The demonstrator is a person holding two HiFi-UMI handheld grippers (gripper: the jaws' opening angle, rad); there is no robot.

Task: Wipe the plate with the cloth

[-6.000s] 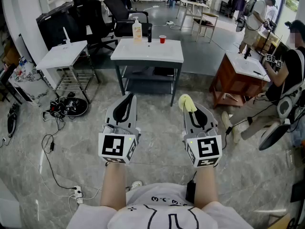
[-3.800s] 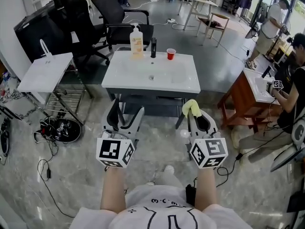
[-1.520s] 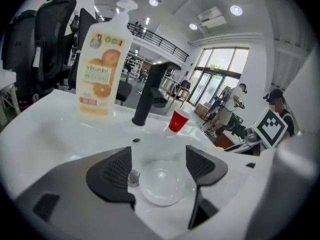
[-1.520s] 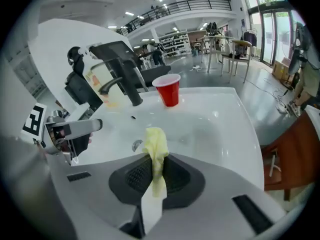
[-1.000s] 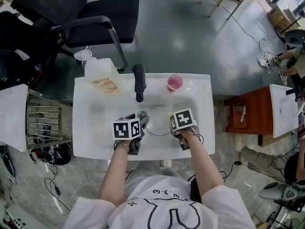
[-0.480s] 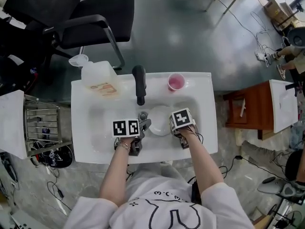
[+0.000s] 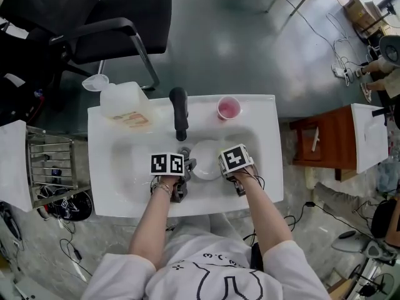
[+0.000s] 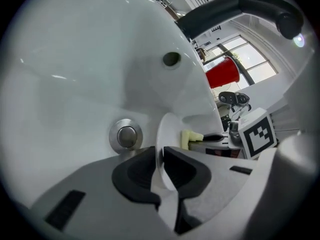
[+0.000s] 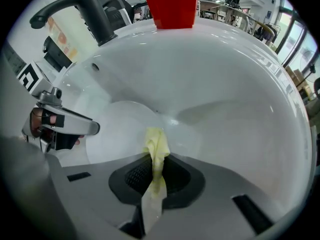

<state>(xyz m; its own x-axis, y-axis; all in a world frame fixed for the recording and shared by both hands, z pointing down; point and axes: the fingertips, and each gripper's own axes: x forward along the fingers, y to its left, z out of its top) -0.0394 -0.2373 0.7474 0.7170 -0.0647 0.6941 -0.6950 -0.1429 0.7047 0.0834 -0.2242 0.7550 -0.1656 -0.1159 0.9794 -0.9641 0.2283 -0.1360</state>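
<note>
L gripper [image 8: 161,160] has its jaws nearly together, pinched on the rim of the white plate [image 8: 168,129]. They've just been closing, & the rim stands edge-on between the pads. Reason, as I judge it: L steadies the plate inside the sink [image 8: 70,79] so the other side can rub its face w/o it sliding. Drain plug [image 8: 126,135] sits just beyond the L jaws, a bit to their left. R gripper [image 9: 157,170] is clamped on the yellow cloth [image 9: 156,146]; a tuft pokes out past the tips, straight ahead of them & right at the plate's face. Prob held short like that so the tuft works as a pad. R points steeply down, so cloth should meet plate before the jaws do. Faucet [image 7: 179,112] & red cup [image 7: 228,108] lie well beyond both grippers, out of the way. Vs half a sec ago: L jaws were spread wide beside the plate, now closed on its rim; R is in much the same spot. Vs six sec ago: person stood well back from the sink, both grippers in the air, cloth already in R
</note>
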